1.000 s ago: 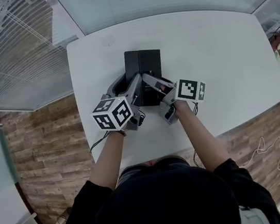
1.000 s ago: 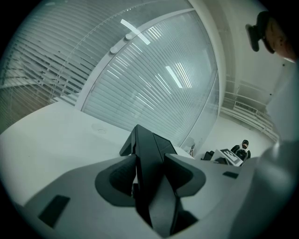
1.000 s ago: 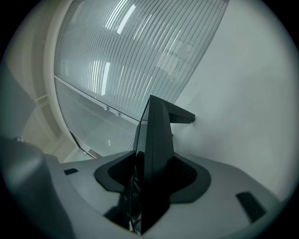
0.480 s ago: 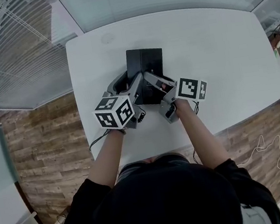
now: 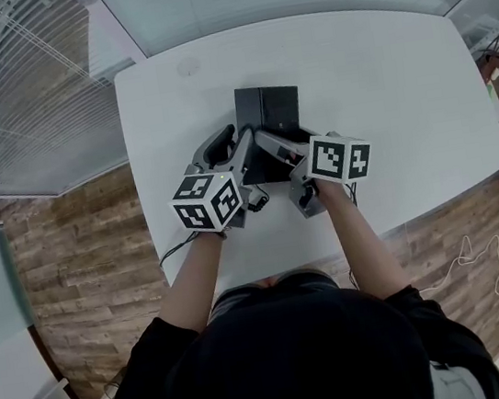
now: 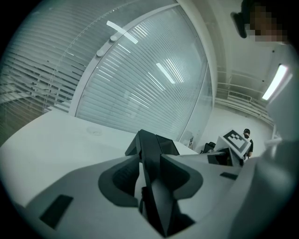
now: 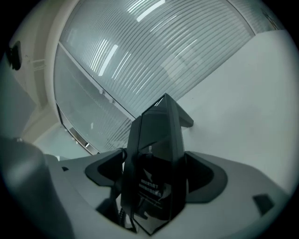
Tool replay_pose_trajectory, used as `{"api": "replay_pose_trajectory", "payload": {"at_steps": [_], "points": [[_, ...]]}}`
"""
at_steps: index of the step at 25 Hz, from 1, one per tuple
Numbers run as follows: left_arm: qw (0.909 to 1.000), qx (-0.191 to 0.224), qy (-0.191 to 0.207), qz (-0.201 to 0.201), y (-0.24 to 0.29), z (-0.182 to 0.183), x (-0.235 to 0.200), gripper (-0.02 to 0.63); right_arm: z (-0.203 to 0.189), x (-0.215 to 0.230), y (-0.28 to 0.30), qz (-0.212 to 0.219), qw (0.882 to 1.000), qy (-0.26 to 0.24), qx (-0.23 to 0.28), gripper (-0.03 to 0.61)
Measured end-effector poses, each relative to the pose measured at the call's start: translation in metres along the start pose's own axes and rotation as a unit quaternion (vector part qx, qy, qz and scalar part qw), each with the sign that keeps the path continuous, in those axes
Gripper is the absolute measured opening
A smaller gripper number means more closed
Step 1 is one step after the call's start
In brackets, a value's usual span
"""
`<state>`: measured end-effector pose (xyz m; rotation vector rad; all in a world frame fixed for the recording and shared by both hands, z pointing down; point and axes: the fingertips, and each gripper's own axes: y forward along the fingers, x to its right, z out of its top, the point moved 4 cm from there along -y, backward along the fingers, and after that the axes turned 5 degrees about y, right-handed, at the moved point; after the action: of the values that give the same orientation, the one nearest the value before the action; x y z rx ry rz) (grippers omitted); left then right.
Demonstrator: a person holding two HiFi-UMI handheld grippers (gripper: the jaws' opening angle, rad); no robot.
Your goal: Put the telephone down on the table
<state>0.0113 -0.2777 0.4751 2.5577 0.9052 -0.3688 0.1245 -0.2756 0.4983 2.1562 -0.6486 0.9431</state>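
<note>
While both my claws reach over the white tabletop (image 5: pixel 382 90), the black telephone (image 5: pixel 269 112) sits near its middle between them, seemingly resting on it, though I can't see the contact. My right claw (image 7: pixel 156 175) is opening, jaws wide around the telephone's body. My left claw (image 6: pixel 149 172) is closing on its edge, a sliver of gap showing at one pad.

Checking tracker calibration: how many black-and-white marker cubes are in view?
2: one cube left of the black telephone's near end, one right of it, above the white table. None seems hidden.
</note>
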Motion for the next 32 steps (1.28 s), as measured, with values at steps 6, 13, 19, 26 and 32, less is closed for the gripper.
{"api": "replay_pose_trajectory", "payload": {"at_steps": [6,13,19,26,32], "points": [[0.9999,-0.008,0.008,-0.002,0.000,-0.002,0.001,0.133,0.000,0.004,-0.004,-0.027,0.999,-0.029,0.014,0.396],[0.9997,-0.013,0.020,-0.002,-0.003,-0.005,0.005,0.165,-0.001,0.000,-0.015,-0.051,0.996,-0.068,0.020,0.397],[0.9993,-0.008,0.035,-0.001,-0.014,0.003,0.008,0.224,0.000,-0.007,-0.030,-0.060,0.993,-0.099,0.036,0.396],[0.9986,0.023,0.046,-0.013,-0.032,0.025,0.019,0.225,0.019,-0.038,-0.053,-0.071,0.972,-0.201,0.098,0.336],[0.9939,0.044,0.099,-0.024,-0.043,0.047,0.032,0.208,0.034,-0.063,-0.073,-0.072,0.957,-0.238,0.153,0.172]]}}
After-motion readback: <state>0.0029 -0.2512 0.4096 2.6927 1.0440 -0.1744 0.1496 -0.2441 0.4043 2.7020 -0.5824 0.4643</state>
